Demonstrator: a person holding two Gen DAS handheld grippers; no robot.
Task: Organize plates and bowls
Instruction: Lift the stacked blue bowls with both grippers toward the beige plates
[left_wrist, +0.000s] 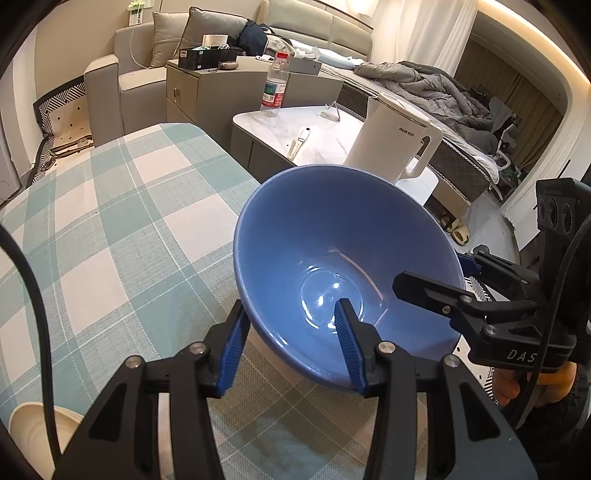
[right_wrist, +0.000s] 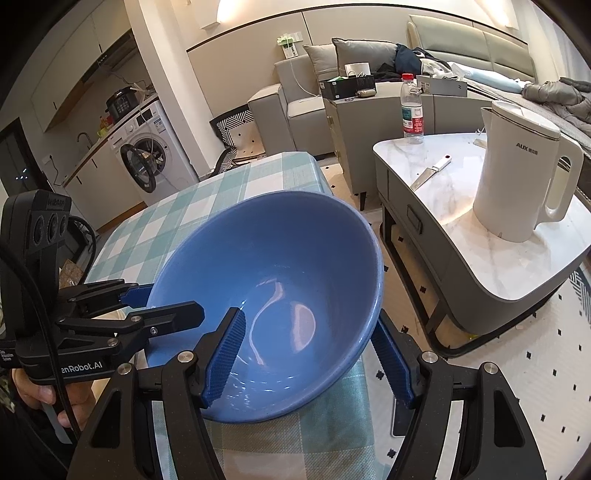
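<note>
A blue bowl is held tilted above the near right corner of the checked tablecloth. My left gripper straddles the bowl's rim, one finger inside and one outside. My right gripper straddles the rim on the opposite side the same way. Both sets of jaws are closed on the wall of the bowl. Each gripper shows in the other's view, the right gripper and the left gripper. A cream dish sits at the lower left, partly hidden.
A marble side table stands right of the cloth-covered table, bearing a white kettle, a water bottle and a knife. Sofa, cabinet and bed lie behind; a washing machine is at left.
</note>
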